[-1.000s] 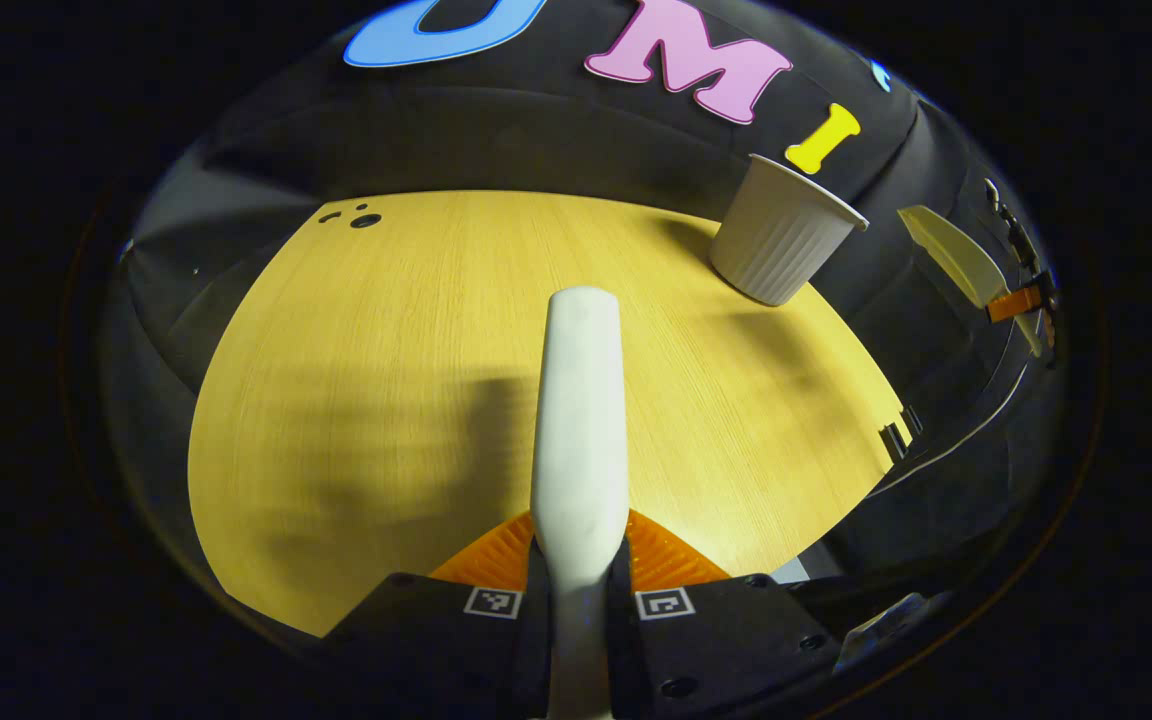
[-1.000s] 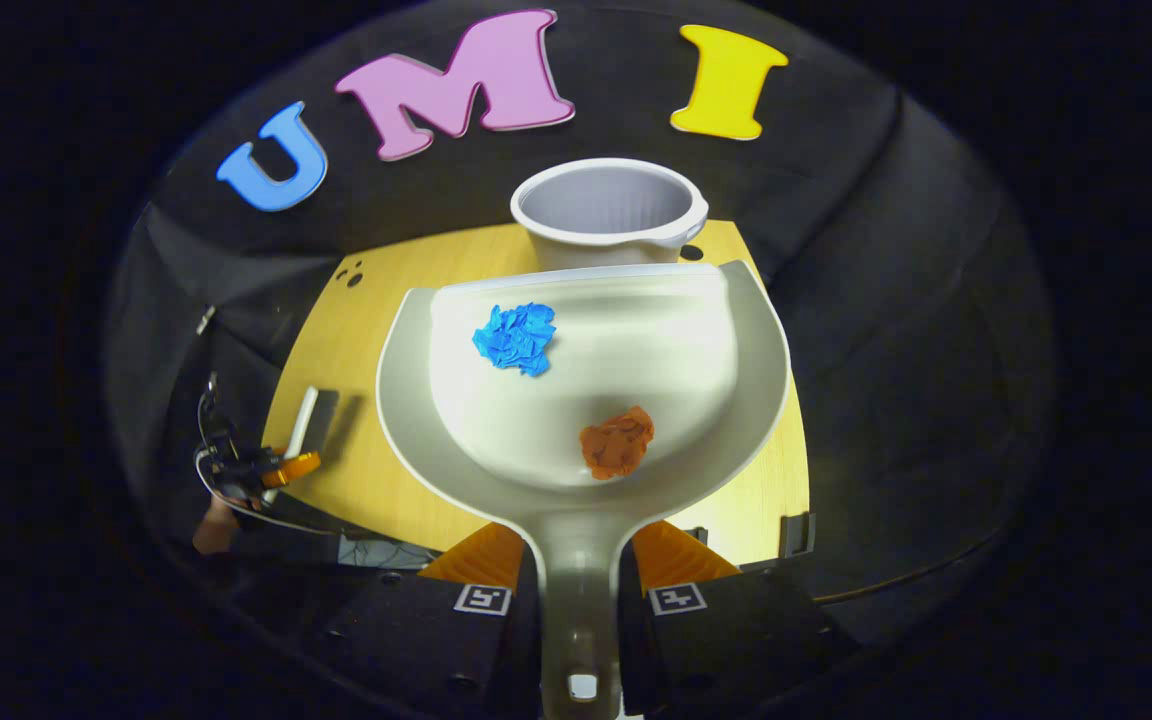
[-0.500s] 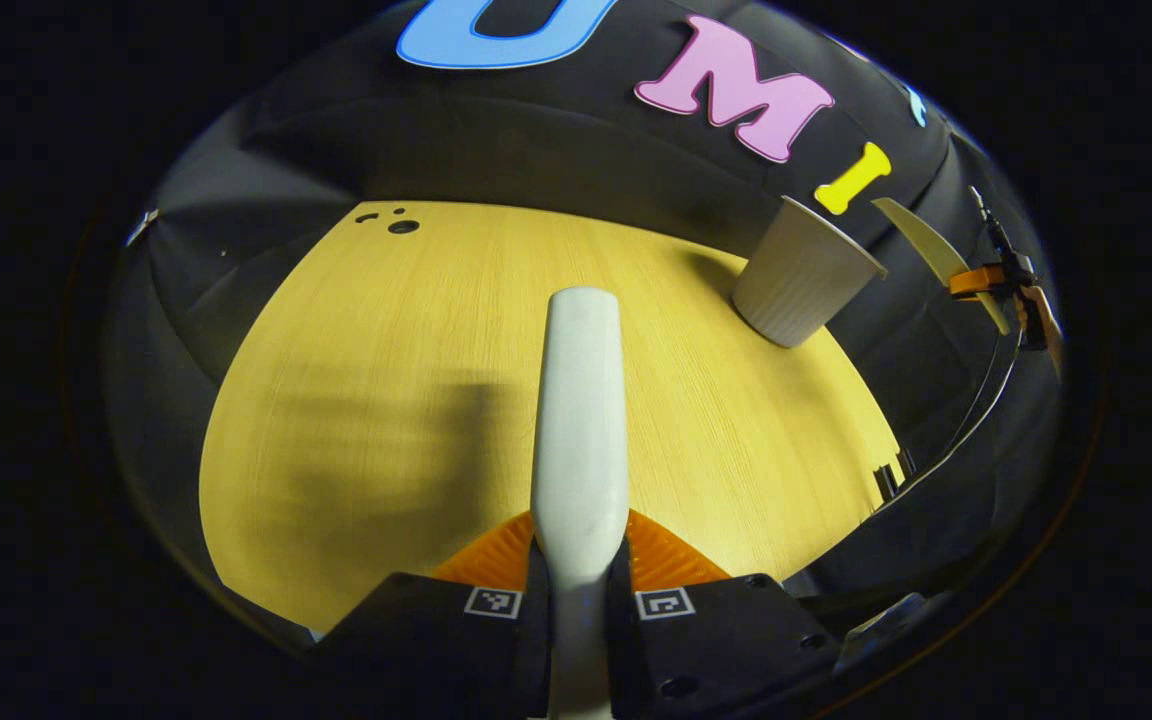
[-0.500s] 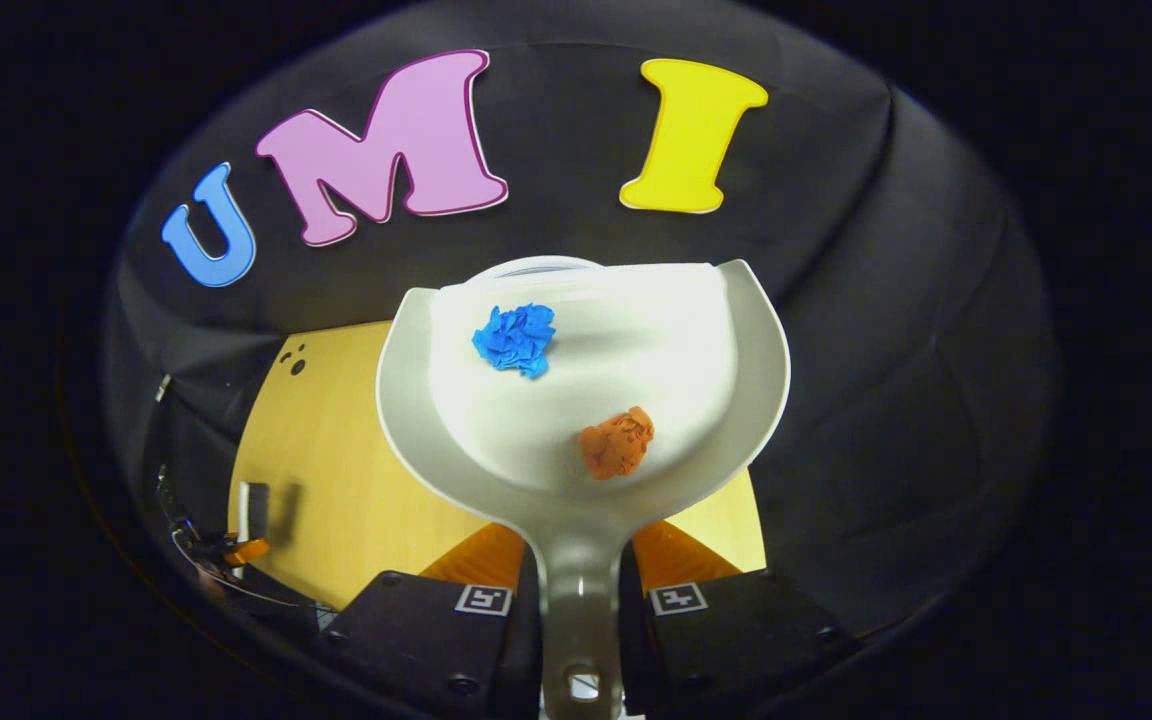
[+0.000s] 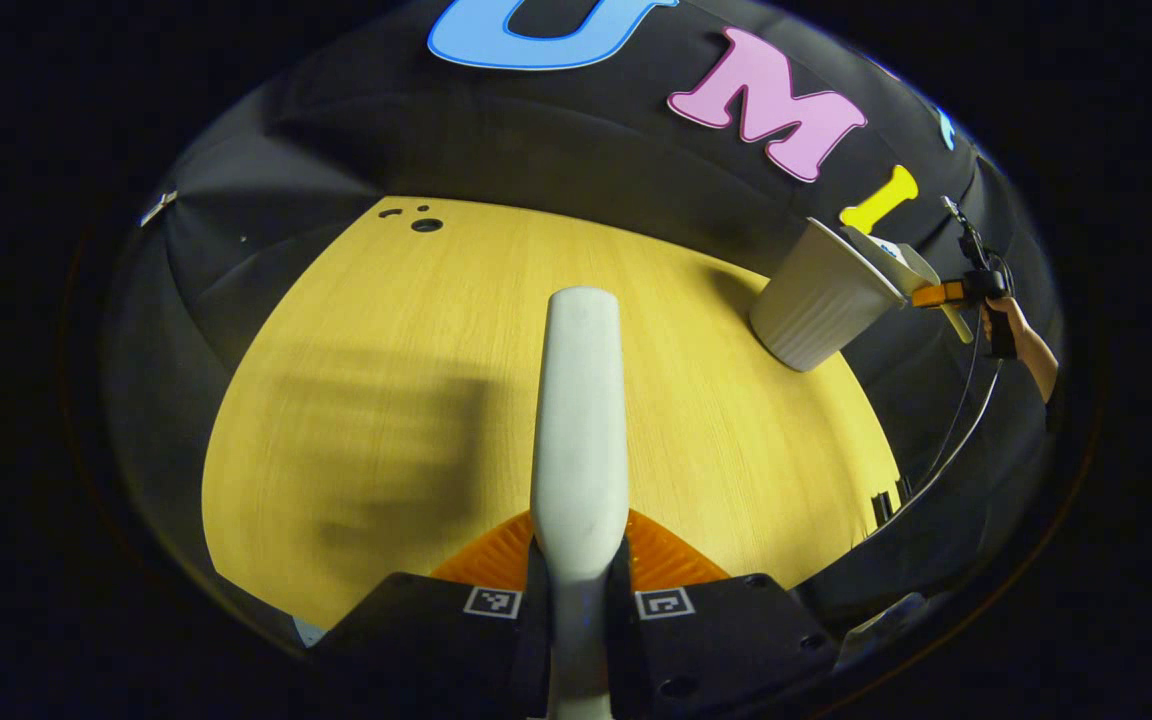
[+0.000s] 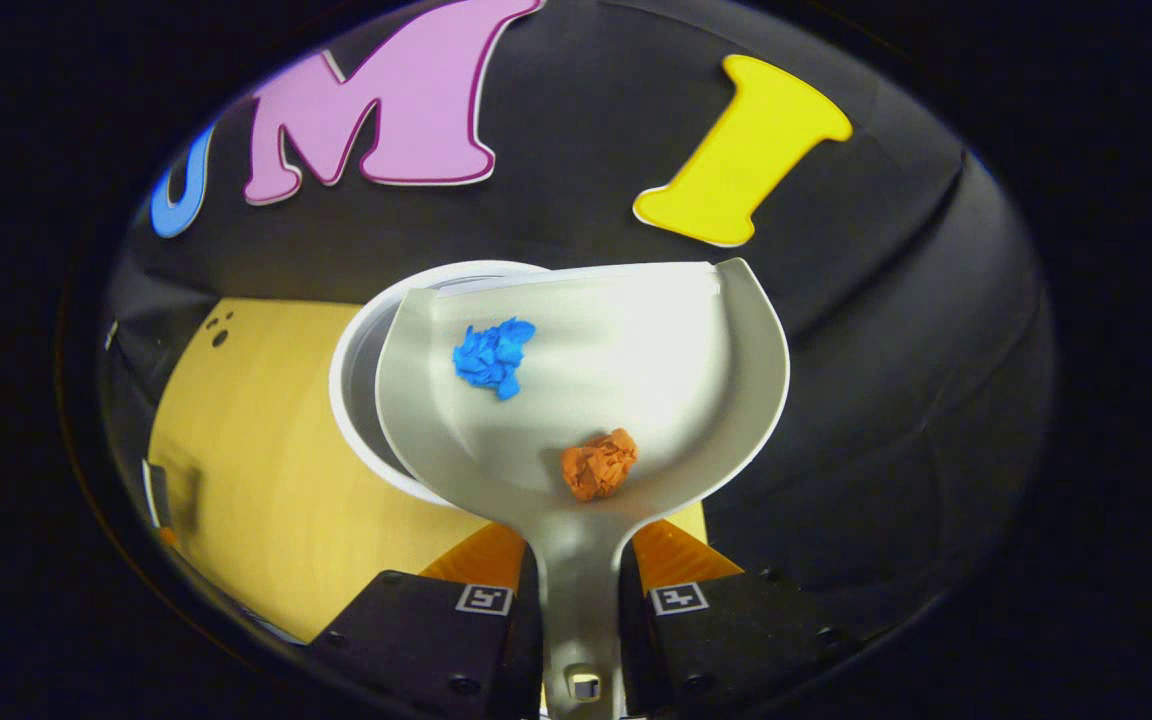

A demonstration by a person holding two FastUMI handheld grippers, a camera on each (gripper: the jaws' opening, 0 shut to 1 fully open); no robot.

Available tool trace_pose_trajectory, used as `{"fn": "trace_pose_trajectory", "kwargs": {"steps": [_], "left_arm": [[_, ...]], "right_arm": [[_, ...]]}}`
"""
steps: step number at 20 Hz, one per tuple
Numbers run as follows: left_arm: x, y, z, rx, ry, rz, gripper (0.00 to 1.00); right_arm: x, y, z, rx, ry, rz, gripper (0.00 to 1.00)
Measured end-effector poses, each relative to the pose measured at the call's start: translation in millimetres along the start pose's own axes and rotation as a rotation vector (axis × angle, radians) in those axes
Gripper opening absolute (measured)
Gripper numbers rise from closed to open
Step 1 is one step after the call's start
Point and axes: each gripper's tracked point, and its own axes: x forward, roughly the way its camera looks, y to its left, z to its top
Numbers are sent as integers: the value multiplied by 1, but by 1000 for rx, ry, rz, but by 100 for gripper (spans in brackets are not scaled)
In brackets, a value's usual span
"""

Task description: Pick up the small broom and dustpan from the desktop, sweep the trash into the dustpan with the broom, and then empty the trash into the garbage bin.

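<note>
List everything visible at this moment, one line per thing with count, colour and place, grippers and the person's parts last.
Table: one, light wood, under both grippers.
Garbage bin: one, white ribbed, at the table's far right edge in the left gripper view.
Dustpan: one, white, held over the bin's opening, handle between the right gripper's fingers.
Blue paper wad: one, in the dustpan near its front lip.
Orange paper wad: one, in the dustpan near the handle.
Broom handle: one, white, sticking forward above the table.
Left gripper: one, shut on the broom handle.
Right gripper: one, shut on the dustpan.
Hand: one, behind the bin, holding the right gripper.
</note>
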Motion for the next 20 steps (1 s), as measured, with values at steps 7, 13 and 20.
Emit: {"fn": "trace_pose_trajectory", "kwargs": {"steps": [7, 13, 20], "left_arm": [[5, -14, 3, -2, 9, 31, 28], [12, -18, 3, 9, 30, 29, 27], [15, -14, -10, 15, 75, 30, 27]], "right_arm": [[5, -14, 8, -326, -39, -171, 35], [5, -22, 16, -532, -67, -324, 35], [-20, -19, 32, -785, -121, -569, 35]]}}
